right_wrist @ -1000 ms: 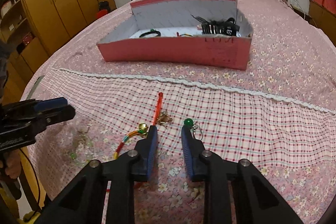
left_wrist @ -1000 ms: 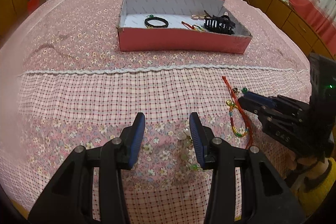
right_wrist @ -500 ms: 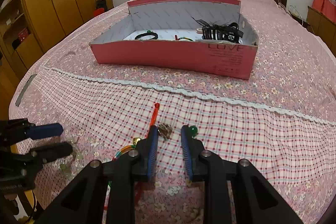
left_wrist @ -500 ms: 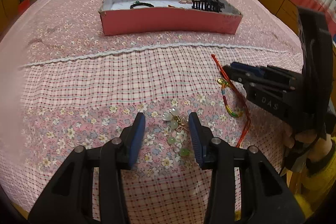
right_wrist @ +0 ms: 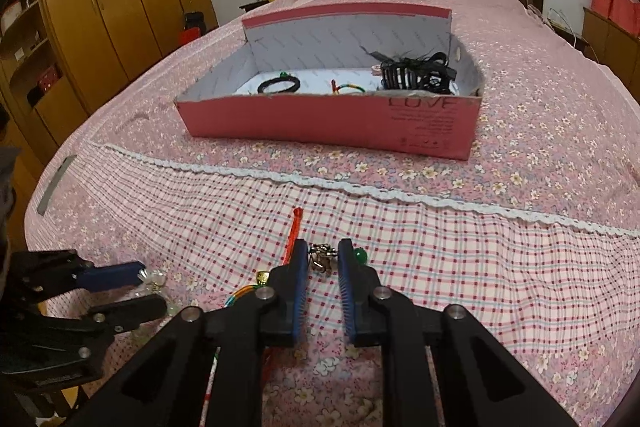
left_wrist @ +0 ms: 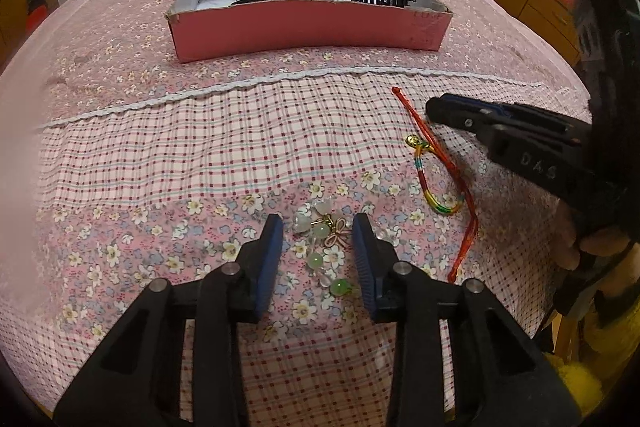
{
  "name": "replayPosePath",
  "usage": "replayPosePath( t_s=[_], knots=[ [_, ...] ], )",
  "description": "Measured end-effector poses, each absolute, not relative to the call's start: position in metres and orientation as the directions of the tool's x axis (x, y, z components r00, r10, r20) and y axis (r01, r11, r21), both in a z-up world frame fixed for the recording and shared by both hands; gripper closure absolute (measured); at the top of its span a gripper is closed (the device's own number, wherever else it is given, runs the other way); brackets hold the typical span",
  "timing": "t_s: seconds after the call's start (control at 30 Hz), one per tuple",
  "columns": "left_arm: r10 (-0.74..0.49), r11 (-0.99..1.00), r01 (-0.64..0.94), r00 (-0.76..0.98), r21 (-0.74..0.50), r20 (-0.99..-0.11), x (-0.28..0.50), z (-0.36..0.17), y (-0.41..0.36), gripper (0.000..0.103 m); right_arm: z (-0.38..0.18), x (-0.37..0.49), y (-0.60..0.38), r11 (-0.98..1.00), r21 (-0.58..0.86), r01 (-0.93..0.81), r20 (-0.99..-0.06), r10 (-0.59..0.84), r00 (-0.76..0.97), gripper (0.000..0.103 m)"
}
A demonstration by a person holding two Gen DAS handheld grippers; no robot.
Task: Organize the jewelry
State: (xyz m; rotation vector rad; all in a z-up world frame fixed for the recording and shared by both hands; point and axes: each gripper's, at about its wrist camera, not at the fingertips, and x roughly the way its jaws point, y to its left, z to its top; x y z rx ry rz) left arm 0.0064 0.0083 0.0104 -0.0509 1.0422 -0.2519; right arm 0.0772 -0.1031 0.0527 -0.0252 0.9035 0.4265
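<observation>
Between the parted fingers of the left gripper point(left_wrist: 318, 253) lies the beaded charm point(left_wrist: 322, 239), ungripped, its length running along them, nearer this hand

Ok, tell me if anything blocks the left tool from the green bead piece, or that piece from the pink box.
Nothing visible does. The left tool is open with the green bead piece lying directly between its fingers. From there to the pink box only bare bedspread shows; the red cord bracelet lies off to the right.
</observation>
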Motion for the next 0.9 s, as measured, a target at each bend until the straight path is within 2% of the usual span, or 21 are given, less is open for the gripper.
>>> replayPosePath(
  t_s=[0.27, 0.3, 0.37, 0.47, 0.9],
  knots=[
    [-0.237, 0.967, 0.199, 0.476, -0.158, -0.847, 0.009, 0.008, 0.002, 0.077, 0.067, 0.067, -0.116, 0.916, 0.181, -0.358, -0.741, 0.366, 0.563, 0.086],
    [-0.237, 0.967, 0.201, 0.478, -0.157, -0.846, 0.008, 0.008, 0.002, 0.079, 0.069, 0.066, -0.116, 0.915, 0.185, -0.357, -0.738, 0.370, 0.565, 0.086],
    [-0.243, 0.965, 0.206, 0.483, -0.161, -0.841, 0.010, 0.007, 0.001, 0.090, 0.072, 0.064, -0.117, 0.915, 0.188, -0.357, -0.733, 0.373, 0.569, 0.086],
    [-0.254, 0.963, 0.207, 0.485, -0.172, -0.837, 0.012, 0.007, 0.001, 0.092, 0.076, 0.062, -0.119, 0.914, 0.190, -0.358, -0.725, 0.377, 0.576, 0.086],
    [-0.325, 0.946, 0.191, 0.537, -0.263, -0.778, 0.007, 0.035, 0.022, 0.096, 0.087, 0.056, -0.126, 0.915, 0.197, -0.351, -0.704, 0.382, 0.599, 0.086]
  ],
)
